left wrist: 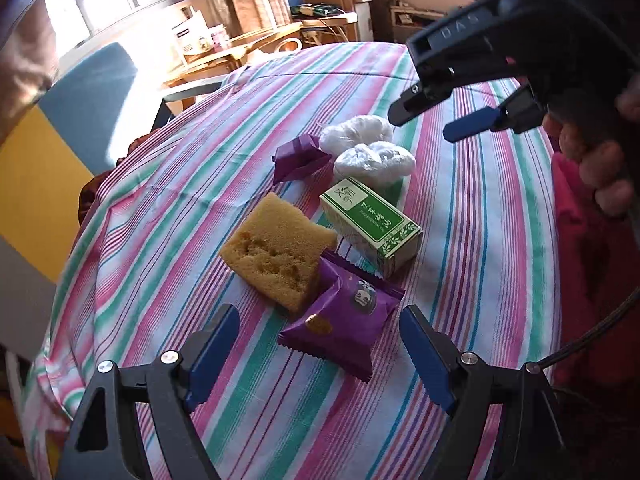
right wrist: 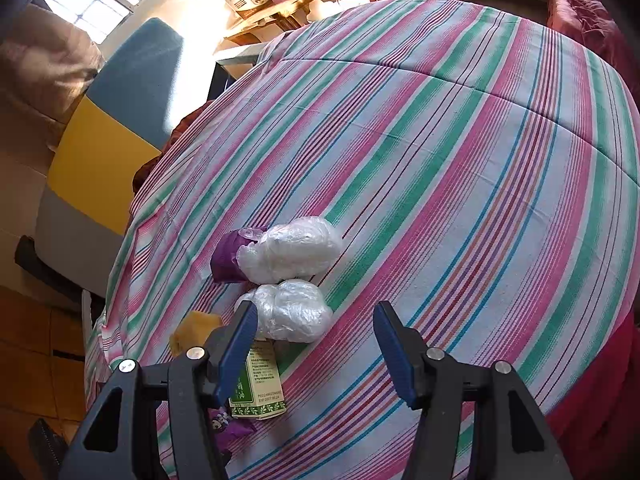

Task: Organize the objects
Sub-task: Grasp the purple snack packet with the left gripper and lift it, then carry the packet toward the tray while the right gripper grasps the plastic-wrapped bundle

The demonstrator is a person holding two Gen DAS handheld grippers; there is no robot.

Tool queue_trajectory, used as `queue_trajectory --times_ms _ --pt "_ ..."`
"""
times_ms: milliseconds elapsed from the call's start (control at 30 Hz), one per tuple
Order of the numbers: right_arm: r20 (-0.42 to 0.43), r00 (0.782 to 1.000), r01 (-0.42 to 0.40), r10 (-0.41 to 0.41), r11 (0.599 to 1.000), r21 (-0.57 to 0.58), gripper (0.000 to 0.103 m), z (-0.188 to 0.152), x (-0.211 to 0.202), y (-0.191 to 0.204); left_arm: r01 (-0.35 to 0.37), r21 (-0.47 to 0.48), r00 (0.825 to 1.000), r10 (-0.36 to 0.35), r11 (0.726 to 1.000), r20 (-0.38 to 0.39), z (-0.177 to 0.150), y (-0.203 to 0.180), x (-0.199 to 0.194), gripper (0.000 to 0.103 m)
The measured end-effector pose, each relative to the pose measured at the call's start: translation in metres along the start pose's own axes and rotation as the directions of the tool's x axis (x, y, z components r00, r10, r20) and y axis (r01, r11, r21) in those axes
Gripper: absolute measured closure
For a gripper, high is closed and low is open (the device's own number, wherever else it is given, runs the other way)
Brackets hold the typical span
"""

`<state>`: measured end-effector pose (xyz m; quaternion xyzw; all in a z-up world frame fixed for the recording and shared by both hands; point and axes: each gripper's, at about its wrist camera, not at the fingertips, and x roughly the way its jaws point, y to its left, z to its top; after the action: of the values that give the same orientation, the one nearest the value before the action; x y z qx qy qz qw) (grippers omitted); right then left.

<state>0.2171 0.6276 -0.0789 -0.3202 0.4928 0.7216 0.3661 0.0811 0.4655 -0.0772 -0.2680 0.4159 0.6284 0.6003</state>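
Several items lie clustered on the striped tablecloth (left wrist: pixel 200 184). They are a yellow sponge block (left wrist: pixel 276 256), a green and white box (left wrist: pixel 372 224), a purple snack packet (left wrist: pixel 344 316), a second purple packet (left wrist: pixel 300 158) and two white plastic bundles (left wrist: pixel 358 132) (left wrist: pixel 374 160). My left gripper (left wrist: pixel 320 346) is open, and the near purple packet lies between its blue fingers, clear of both pads. My right gripper (right wrist: pixel 316 344) is open over bare cloth, beside the nearer white bundle (right wrist: pixel 296 312). In the left wrist view the right gripper (left wrist: pixel 428 124) hovers just right of the bundles.
A blue and yellow chair (right wrist: pixel 120 112) stands off the table's left edge. Behind it is a wooden desk (left wrist: pixel 240 46) with boxes. Red fabric (left wrist: pixel 592 248) lies along the right edge. A hand (left wrist: pixel 596 160) holds the right gripper's handle.
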Motion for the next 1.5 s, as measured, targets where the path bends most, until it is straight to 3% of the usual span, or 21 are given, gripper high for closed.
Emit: queue_trajectory --times_ms 33,100,167,300,433,633,867,1133,1333,1500 --pt "0.0 1.0 -0.002 0.002 1.0 0.002 0.042 0.0 0.0 0.0 -0.002 0.022 1.0 0.003 1.0 -0.007 0.001 -0.001 0.004 0.022" --pt "0.002 1.0 -0.004 0.004 1.0 0.01 0.042 0.001 0.0 -0.002 0.011 0.042 1.0 -0.01 0.999 -0.027 0.001 -0.004 0.011 0.041" --pt "0.008 1.0 -0.006 0.006 1.0 0.014 0.042 0.002 -0.001 -0.003 0.036 0.017 0.999 -0.036 0.999 -0.034 -0.001 -0.005 0.016 0.052" --pt "0.02 1.0 -0.013 0.013 1.0 0.01 0.042 0.003 -0.003 -0.002 0.071 -0.117 0.997 -0.072 0.991 -0.001 -0.013 -0.002 0.007 0.053" --pt "0.042 0.999 0.001 -0.001 1.0 -0.001 0.042 0.003 -0.005 0.0 0.097 -0.307 0.995 -0.095 0.947 0.023 -0.04 0.008 -0.007 0.053" --pt "0.049 0.998 0.031 -0.027 0.996 -0.089 0.042 0.001 0.003 0.017 0.083 -0.462 0.997 -0.075 0.883 0.036 -0.083 0.012 -0.031 0.053" --pt "-0.001 0.998 0.057 -0.058 0.988 -0.145 0.042 0.0 0.028 0.031 0.076 -0.517 0.997 -0.056 0.852 0.053 -0.104 0.004 -0.048 0.053" --pt "-0.037 0.999 -0.002 -0.002 0.995 -0.102 0.036 0.005 0.043 0.032 0.077 -0.539 0.996 -0.04 0.839 0.081 -0.11 0.003 -0.062 0.053" --pt "-0.069 0.997 0.023 -0.031 0.993 -0.116 0.035 0.004 0.058 0.036 0.068 -0.552 0.996 -0.029 0.831 0.08 -0.113 0.003 -0.065 0.053" --pt "-0.052 0.996 0.061 -0.07 0.986 -0.157 0.045 0.002 0.059 0.039 0.061 -0.579 0.996 -0.014 0.813 0.085 -0.114 0.006 -0.071 0.053"
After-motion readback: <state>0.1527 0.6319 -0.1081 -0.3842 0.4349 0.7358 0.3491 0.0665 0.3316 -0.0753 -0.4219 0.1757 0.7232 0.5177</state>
